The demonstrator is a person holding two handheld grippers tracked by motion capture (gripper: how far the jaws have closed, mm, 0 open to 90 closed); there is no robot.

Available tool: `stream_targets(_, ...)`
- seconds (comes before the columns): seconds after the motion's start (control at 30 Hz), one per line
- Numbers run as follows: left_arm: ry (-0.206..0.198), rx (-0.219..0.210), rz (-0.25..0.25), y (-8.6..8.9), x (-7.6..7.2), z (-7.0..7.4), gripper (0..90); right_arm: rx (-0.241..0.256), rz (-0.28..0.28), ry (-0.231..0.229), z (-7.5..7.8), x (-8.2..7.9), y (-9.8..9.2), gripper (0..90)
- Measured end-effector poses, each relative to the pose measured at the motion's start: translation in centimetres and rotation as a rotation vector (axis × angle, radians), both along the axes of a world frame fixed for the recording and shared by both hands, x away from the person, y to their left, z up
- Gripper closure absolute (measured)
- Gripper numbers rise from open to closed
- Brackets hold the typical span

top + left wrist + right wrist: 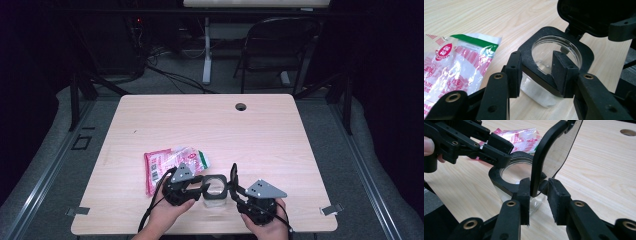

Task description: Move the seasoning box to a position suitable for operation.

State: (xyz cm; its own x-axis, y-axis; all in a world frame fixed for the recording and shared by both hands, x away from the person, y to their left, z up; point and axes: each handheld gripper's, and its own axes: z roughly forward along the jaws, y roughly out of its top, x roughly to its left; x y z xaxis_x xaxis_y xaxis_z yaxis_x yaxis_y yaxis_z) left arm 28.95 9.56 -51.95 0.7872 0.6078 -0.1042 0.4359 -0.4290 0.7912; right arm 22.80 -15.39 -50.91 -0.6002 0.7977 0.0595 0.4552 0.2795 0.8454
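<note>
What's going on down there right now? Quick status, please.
Left gripper clamps black rim of clear plastic container. Right gripper pinches its raised black hinged lid. Red-and-white plastic packet lies beside, not in the way.

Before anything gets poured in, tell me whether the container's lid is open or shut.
Open. The black lid stands raised on edge, pinched by the right hand-held gripper; the clear container's round mouth is uncovered.

Clear plastic container [216, 192] with black square collar and round opening stands upright at the near table edge, just right of the pink-and-white bag. Its hinged black lid [554, 152] is flipped open, standing about vertical.
</note>
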Motion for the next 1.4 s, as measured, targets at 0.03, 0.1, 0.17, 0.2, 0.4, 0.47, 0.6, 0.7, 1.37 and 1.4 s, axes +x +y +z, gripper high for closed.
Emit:
stream_targets(0.03,-0.004,-0.003,-0.001,0.0,0.1,0.0,60.5,0.003,-0.003,0.000,0.0,0.1,0.0,74.2)
stream_targets(0.1,-0.014,0.003,0.011,0.0,0.2,0.0,60.8,0.006,-0.007,0.011,0.0,0.3,-0.2,77.1)
stream_targets(0.17,0.003,-0.002,0.001,0.2,0.3,0.0,60.9,0.009,-0.004,0.019,0.0,0.4,-0.4,78.1)
stream_targets(0.2,0.005,0.000,0.002,0.2,0.3,-0.1,60.9,0.020,-0.006,0.023,0.0,0.6,-0.4,79.3)
stream_targets(0.4,0.018,-0.013,-0.015,0.0,0.2,-0.1,59.8,0.032,-0.012,0.037,0.0,1.4,-1.2,82.6)
stream_targets(0.47,0.023,-0.020,-0.024,-0.1,0.1,-0.2,60.0,0.046,-0.011,0.039,-0.1,1.8,-1.4,83.6)
stream_targets(0.6,0.037,-0.030,-0.043,-0.3,-0.1,-0.4,60.3,0.070,-0.008,0.049,-0.3,2.5,-1.9,85.1)
stream_targets(0.7,0.033,-0.033,-0.043,-0.4,-0.2,-0.4,59.8,0.091,-0.006,0.059,-0.3,2.9,-2.2,85.3)
stream_targets(1.37,0.025,-0.072,-0.045,-1.4,-0.7,-0.5,52.3,0.128,-0.031,0.077,-0.4,6.6,-2.1,82.6)
stream_targets(1.4,0.026,-0.070,-0.044,-1.4,-0.7,-0.5,52.0,0.131,-0.035,0.076,-0.5,6.7,-2.0,82.4)
